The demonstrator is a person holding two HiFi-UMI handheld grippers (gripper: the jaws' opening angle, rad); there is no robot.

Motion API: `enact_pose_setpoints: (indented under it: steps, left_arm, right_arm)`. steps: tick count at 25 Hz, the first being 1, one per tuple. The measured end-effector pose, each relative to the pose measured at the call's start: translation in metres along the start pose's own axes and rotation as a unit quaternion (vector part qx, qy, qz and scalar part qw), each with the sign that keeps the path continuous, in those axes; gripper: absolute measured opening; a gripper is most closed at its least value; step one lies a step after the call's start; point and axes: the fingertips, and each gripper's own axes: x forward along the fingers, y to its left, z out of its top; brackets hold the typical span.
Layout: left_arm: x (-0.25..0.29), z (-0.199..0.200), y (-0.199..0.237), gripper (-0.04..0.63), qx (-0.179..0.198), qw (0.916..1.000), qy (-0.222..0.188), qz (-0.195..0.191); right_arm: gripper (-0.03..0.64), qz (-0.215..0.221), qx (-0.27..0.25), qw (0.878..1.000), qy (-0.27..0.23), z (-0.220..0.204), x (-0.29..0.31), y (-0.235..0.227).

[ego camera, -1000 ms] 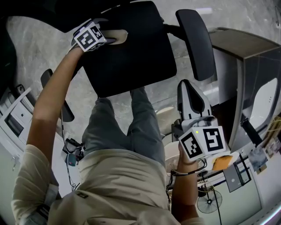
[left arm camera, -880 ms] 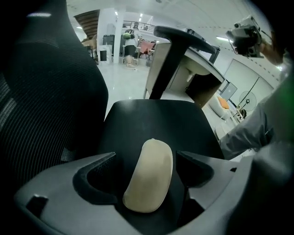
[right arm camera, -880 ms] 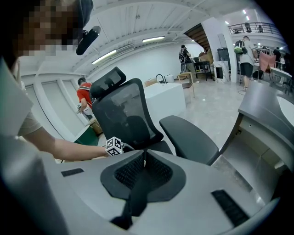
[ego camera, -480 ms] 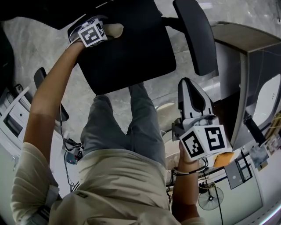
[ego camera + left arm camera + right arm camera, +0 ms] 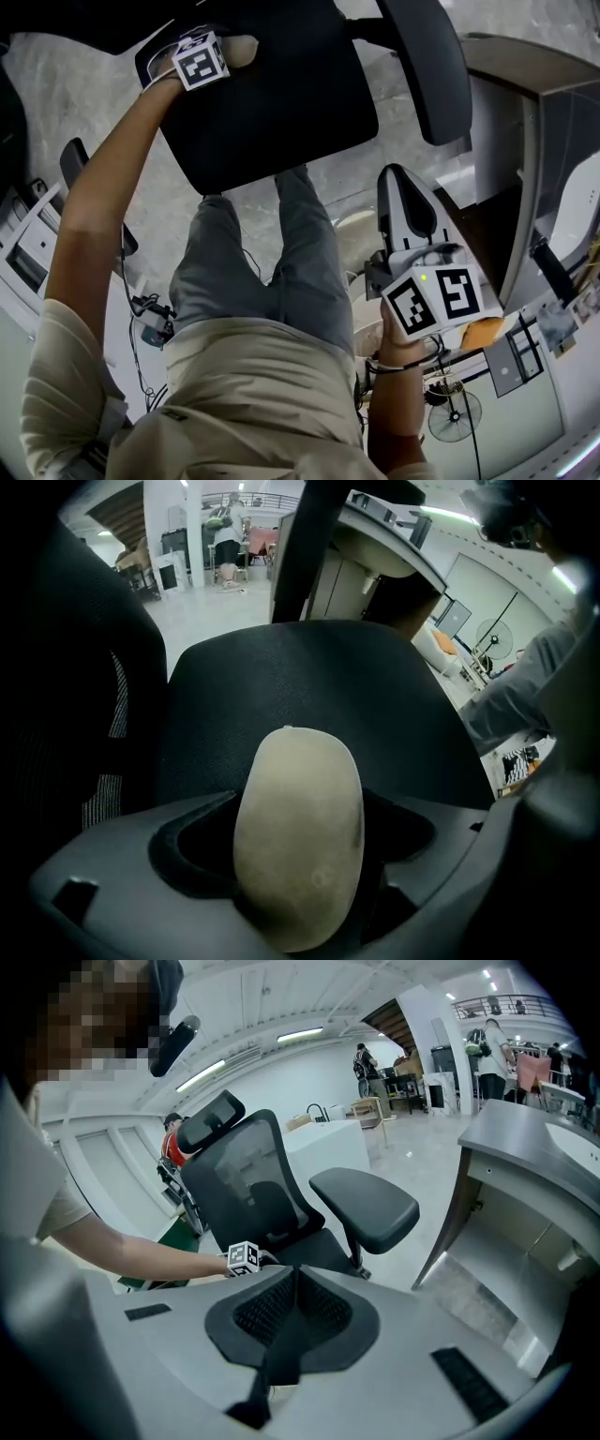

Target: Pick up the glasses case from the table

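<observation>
The pickup looks done, since the left gripper [image 5: 298,822] is clamped on the beige glasses case [image 5: 300,874] over the office chair seat [image 5: 272,103], no table beneath, while right of that seat the right gripper [image 5: 292,1321] hangs closed and empty

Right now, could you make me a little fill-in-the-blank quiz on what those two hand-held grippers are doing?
1. The beige glasses case is clamped in the ____ gripper.
2. The left gripper holds it over the black seat of an office ____.
3. The right gripper has its jaws ____, with nothing between them.

Missing words: left; chair; shut.
</observation>
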Motion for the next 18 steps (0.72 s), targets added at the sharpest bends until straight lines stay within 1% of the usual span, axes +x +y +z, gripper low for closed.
enact_pose_setpoints:
  steps: [2, 5, 6, 9, 10, 12, 13, 15, 18]
  left_arm:
    - [0.003, -0.001, 0.001, 0.402, 0.018, 0.9998, 0.008, 0.005]
    - [0.0, -0.004, 0.012, 0.402, 0.067, 0.996, 0.039, 0.043]
    - [0.001, -0.003, 0.013, 0.402, 0.076, 0.9952, 0.043, 0.045]
    - [0.009, -0.004, 0.0, 0.402, 0.069, 0.9966, 0.04, 0.018]
    - [0.009, -0.004, 0.0, 0.402, 0.069, 0.9967, 0.039, 0.021]
    - [0.004, -0.001, 0.006, 0.402, 0.077, 0.9952, 0.035, 0.049]
    - [0.004, -0.001, 0.004, 0.402, 0.076, 0.9953, 0.033, 0.051]
    - [0.008, -0.002, -0.006, 0.4, 0.069, 0.9964, 0.027, 0.041]
    - [0.007, -0.002, -0.009, 0.399, 0.056, 0.997, 0.016, 0.05]
  right_arm:
    - [0.028, -0.002, 0.003, 1.0, 0.002, -0.005, 0.0, -0.001]
    - [0.028, -0.004, 0.009, 1.0, 0.003, -0.009, 0.001, -0.003]
    - [0.028, -0.005, 0.01, 1.0, 0.004, -0.011, 0.002, -0.003]
    - [0.028, -0.003, 0.013, 1.0, 0.008, -0.015, 0.008, 0.0]
    - [0.028, -0.002, 0.014, 1.0, 0.008, -0.016, 0.011, 0.002]
    - [0.028, 0.0, 0.014, 1.0, 0.007, -0.014, 0.014, 0.007]
    - [0.028, 0.001, 0.014, 1.0, 0.006, -0.013, 0.015, 0.009]
    - [0.028, 0.003, 0.012, 1.0, 0.005, -0.011, 0.016, 0.012]
    - [0.028, 0.005, 0.008, 1.0, 0.003, -0.008, 0.017, 0.014]
